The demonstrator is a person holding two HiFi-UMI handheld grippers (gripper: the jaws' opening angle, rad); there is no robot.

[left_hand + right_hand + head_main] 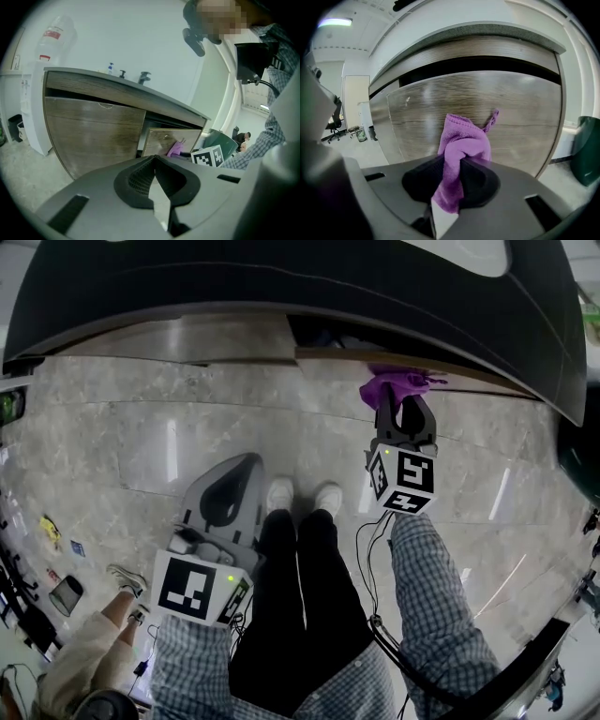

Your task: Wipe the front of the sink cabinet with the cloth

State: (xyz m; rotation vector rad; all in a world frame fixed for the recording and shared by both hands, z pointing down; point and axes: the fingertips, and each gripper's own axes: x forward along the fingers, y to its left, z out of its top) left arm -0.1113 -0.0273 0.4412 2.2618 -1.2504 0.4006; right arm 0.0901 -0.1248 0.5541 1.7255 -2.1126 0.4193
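Note:
A purple cloth (464, 140) is clamped in my right gripper (452, 161), bunched up above the jaws with a small loop sticking out. It sits close against the wood-grain front of the sink cabinet (511, 108). In the head view the cloth (394, 385) meets the cabinet's top edge (375, 356) under the dark countertop (281, 277), with the right gripper (401, 404) just below it. My left gripper (246, 463) hangs low by my left leg, shut and holding nothing. From the left gripper (154, 161) view, the cloth (176, 149) lies on the right-hand cabinet front (164, 139), which stands slightly ajar.
My white shoes (302, 495) stand on the marble floor close to the cabinet. Another person's sleeve (75, 662) and shoe (124, 577) are at the lower left. A green bin (587, 145) stands right of the cabinet. A tap (144, 76) sits on the counter.

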